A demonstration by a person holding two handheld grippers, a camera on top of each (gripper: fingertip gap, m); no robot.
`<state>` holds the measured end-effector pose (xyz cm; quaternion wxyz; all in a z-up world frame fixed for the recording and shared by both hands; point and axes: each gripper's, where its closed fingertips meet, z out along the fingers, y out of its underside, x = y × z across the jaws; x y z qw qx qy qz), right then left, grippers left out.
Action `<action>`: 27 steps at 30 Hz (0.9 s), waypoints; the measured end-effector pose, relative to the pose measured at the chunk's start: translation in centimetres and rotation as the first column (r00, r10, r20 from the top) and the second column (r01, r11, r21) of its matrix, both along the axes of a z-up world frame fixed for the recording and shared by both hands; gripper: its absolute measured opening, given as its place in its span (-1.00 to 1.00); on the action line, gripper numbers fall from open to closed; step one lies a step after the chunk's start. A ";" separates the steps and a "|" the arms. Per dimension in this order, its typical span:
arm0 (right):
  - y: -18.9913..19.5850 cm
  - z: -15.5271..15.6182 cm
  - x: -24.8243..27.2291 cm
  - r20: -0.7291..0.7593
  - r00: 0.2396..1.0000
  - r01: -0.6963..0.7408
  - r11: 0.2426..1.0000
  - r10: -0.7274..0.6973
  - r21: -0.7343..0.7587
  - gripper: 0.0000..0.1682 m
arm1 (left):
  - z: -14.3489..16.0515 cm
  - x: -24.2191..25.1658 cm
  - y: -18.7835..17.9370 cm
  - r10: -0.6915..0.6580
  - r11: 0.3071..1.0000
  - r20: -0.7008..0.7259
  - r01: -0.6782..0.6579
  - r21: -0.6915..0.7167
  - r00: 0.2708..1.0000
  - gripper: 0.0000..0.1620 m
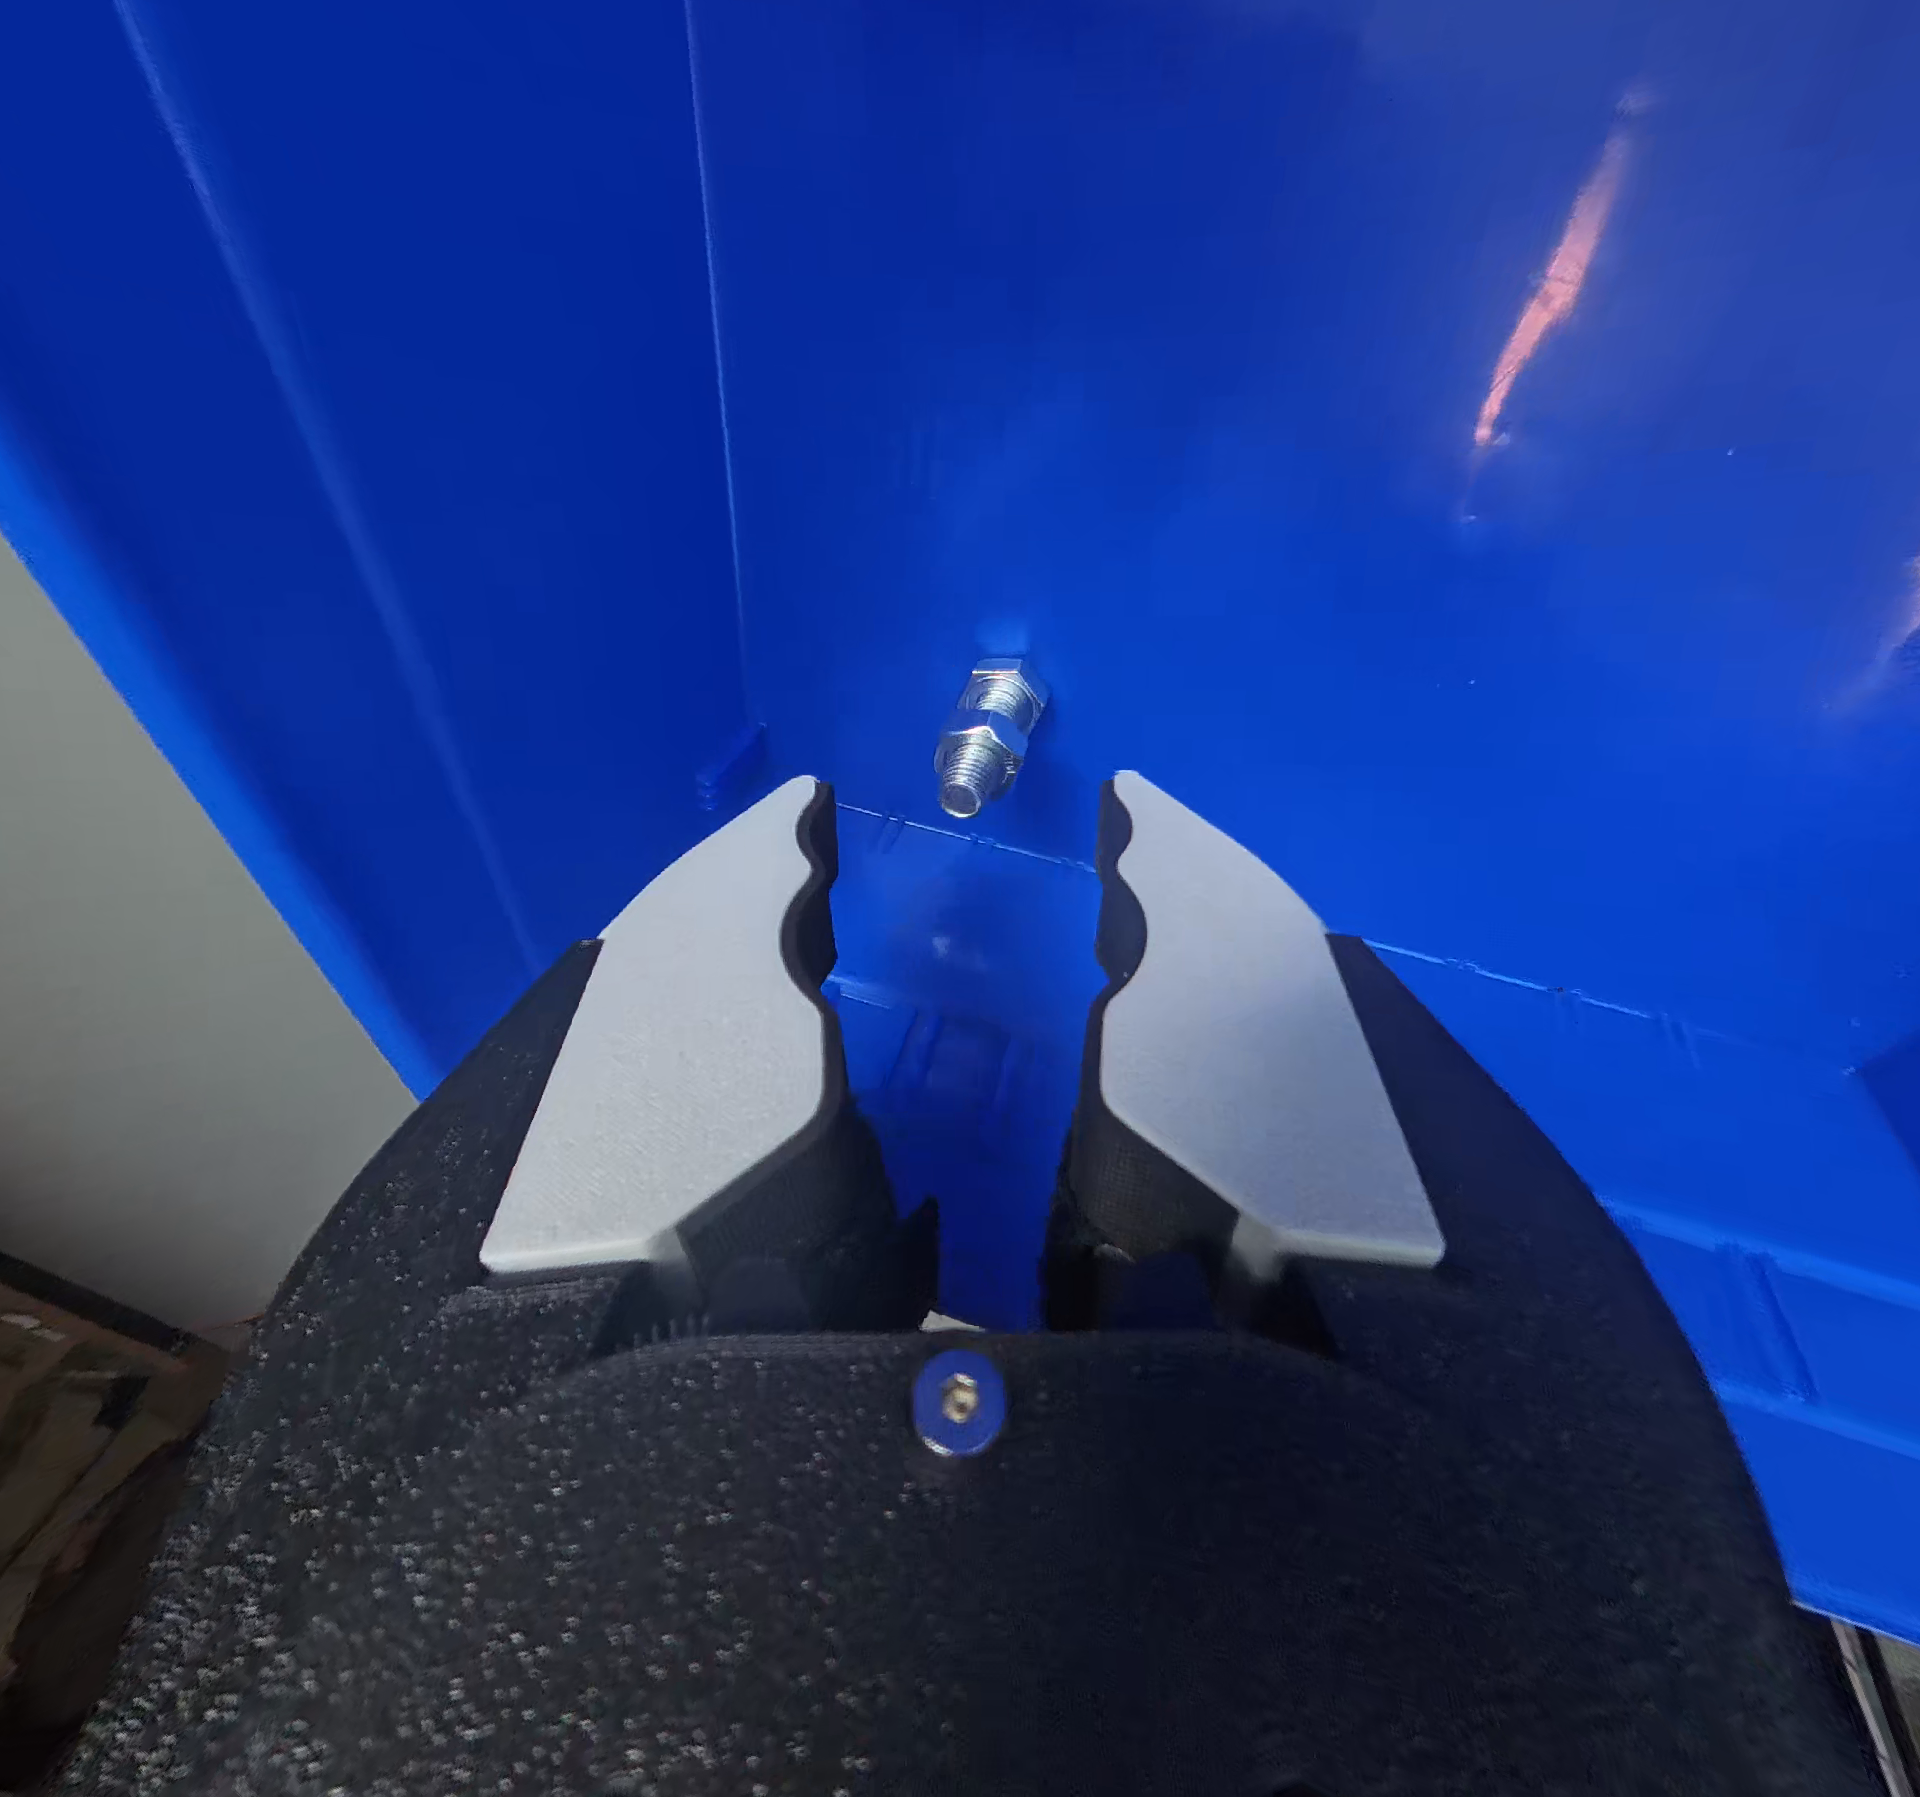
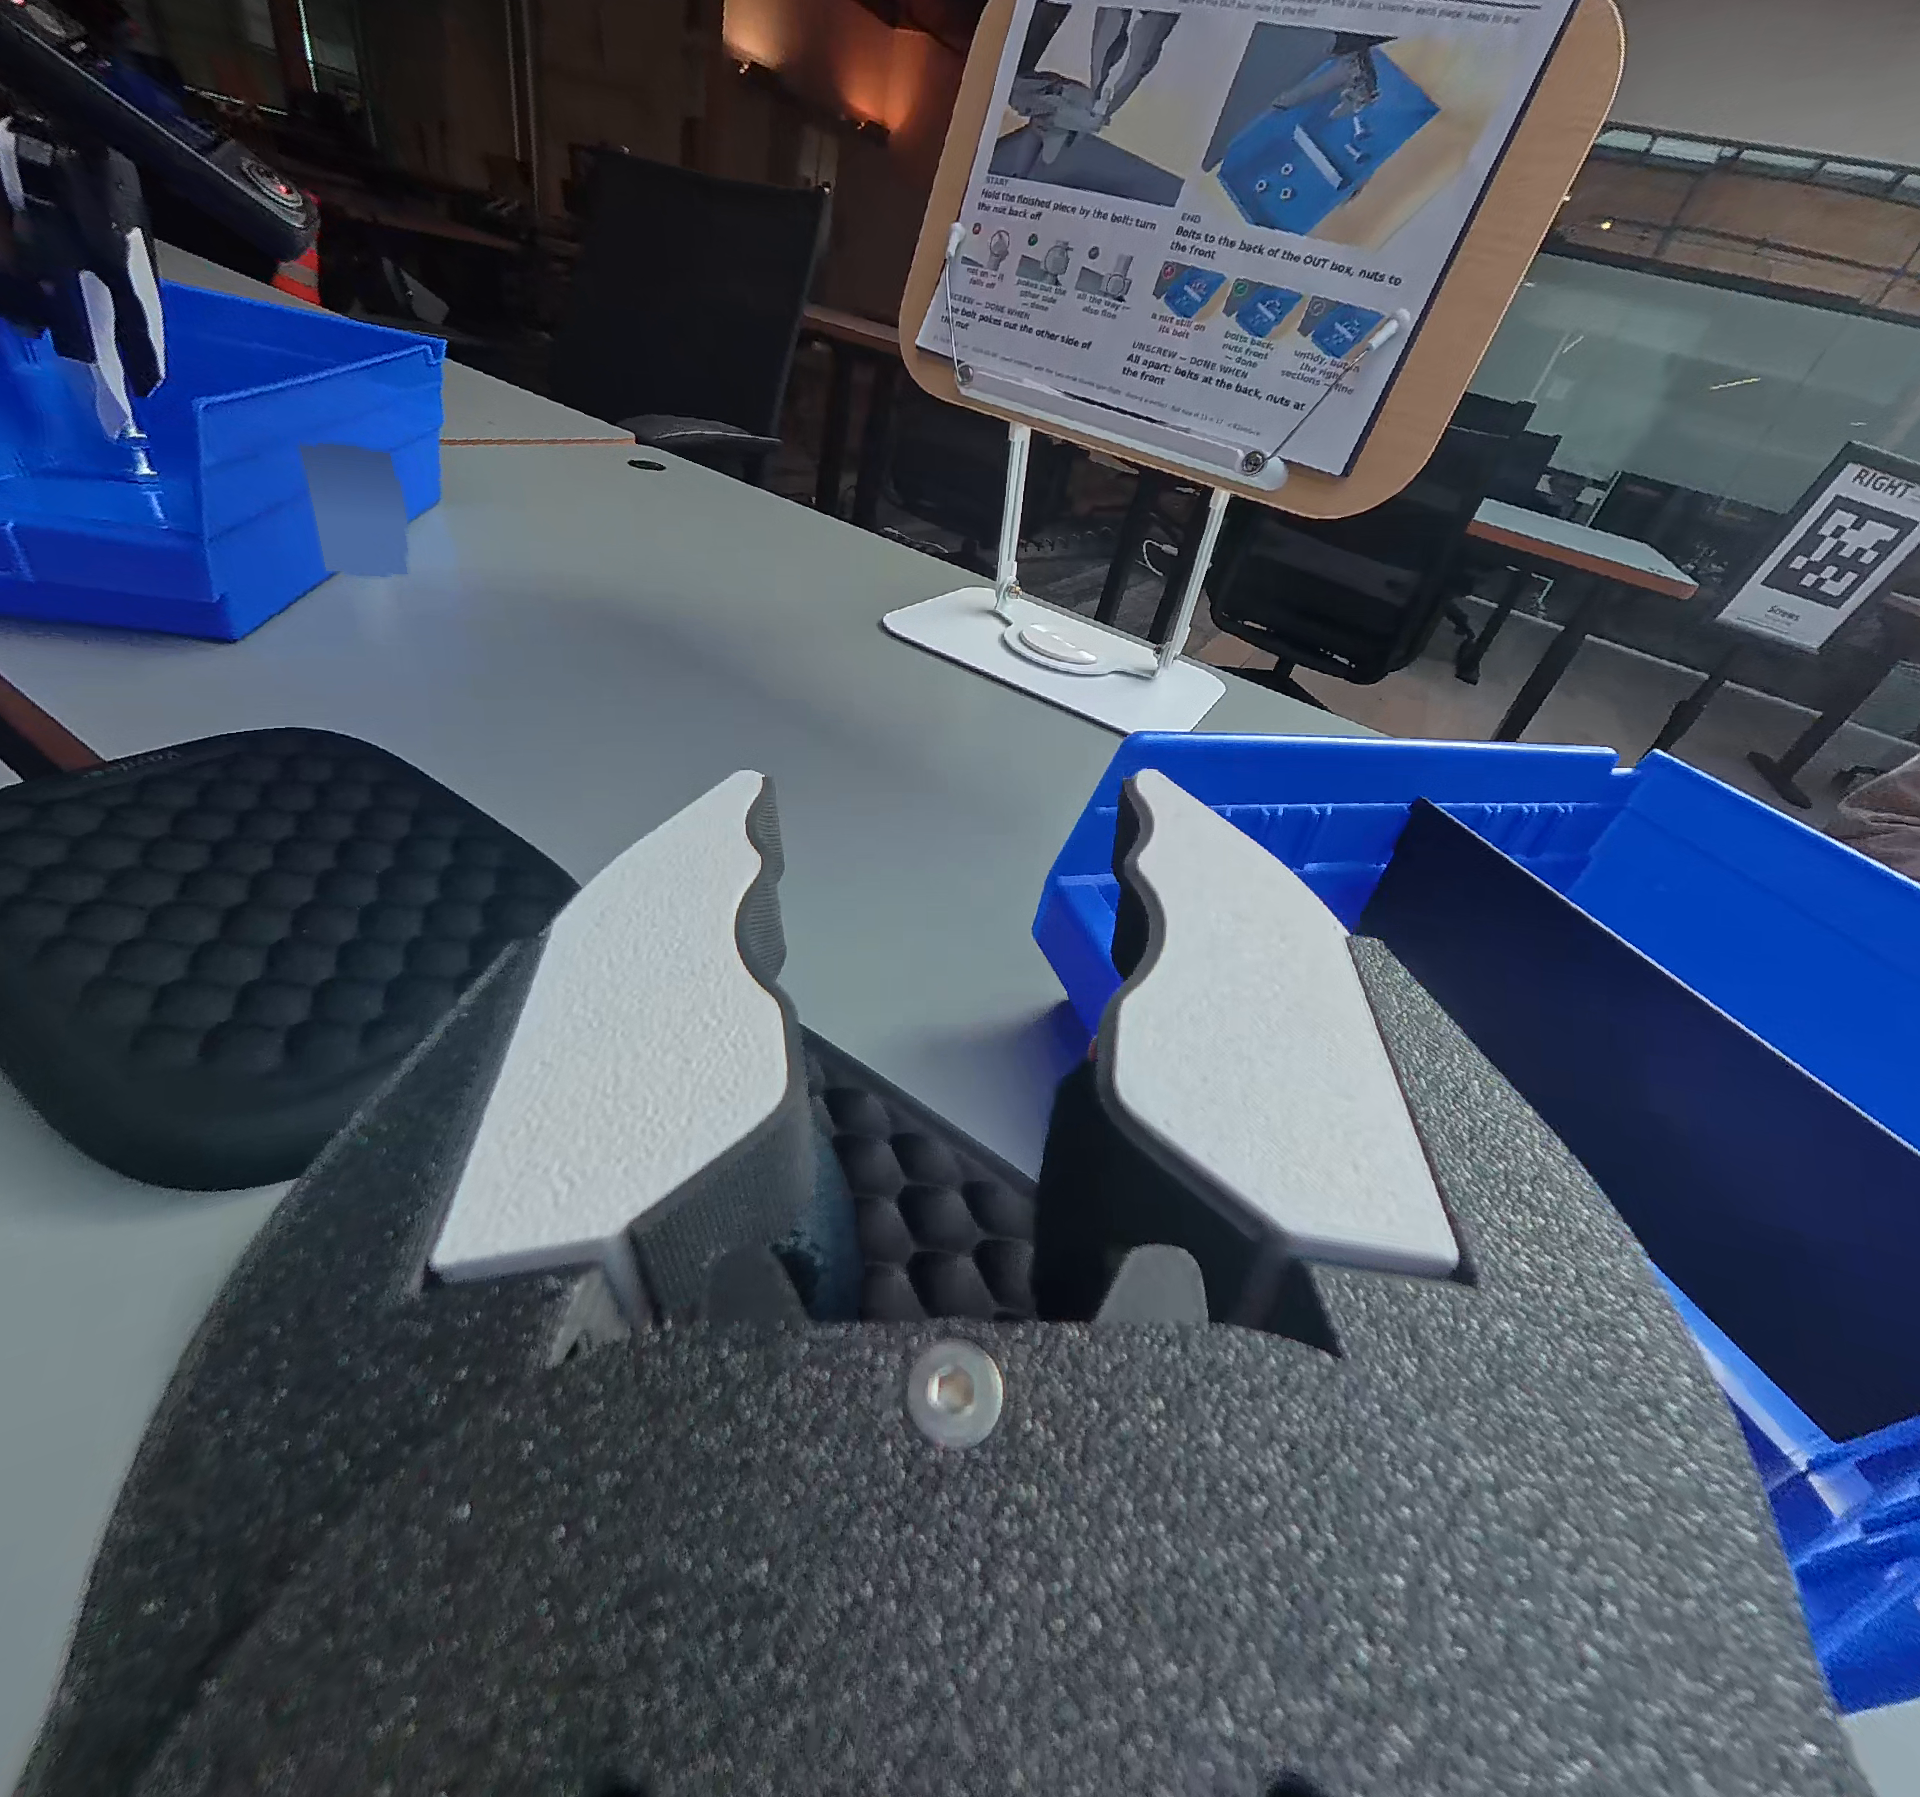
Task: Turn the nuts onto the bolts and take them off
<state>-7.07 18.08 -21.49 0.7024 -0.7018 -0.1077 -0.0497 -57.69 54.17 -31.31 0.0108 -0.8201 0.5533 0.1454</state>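
Blue bin (image 1: pixel 1247 397) walls fill my left view; my left gripper (image 1: pixel 966 802) gapes empty just before a bolt (image 1: pixel 982 739) wearing a nut (image 1: pixel 971 737). Right view: grey worktop (image 2: pixel 665 625); my right gripper (image 2: pixel 945 791) gapes empty beside another blue bin (image 2: pixel 1351 781).

Blue bins, silver bolt, grey surface

The bolt (image 1: pixel 982 745) and its nut (image 1: pixel 972 741) are shiny silver inside a bright blue bin (image 1: pixel 1351 397); the surface (image 2: pixel 727 656) is pale grey, the pad (image 2: pixel 208 937) black with a honeycomb pattern.

Left gripper (image 1: pixel 966 802) pointing steeply down, jaws parted, nothing between fingers. Right gripper (image 2: pixel 945 802) angled forward, jaws spread wide, nothing held.
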 end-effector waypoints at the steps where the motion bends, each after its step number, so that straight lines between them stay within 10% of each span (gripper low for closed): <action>1: 0.0 0.0 0.0 -0.002 1.000 -0.001 1.000 0.001 0.003 -0.27 | -0.2 0.0 0.1 -0.010 1.000 -0.007 0.010 0.002 1.000 -0.43; 15: 0.2 -0.3 0.0 -0.002 1.000 -0.003 1.000 0.003 -0.011 -0.28 | -1.7 -0.9 0.1 -0.063 0.998 -0.046 0.063 -0.013 0.997 -0.77; 27: 0.9 -1.9 -1.0 -0.014 0.999 -0.049 0.995 0.048 -0.083 -0.29 | 7.8 8.5 -3.9 -0.338 0.931 0.128 0.311 0.191 0.932 -0.77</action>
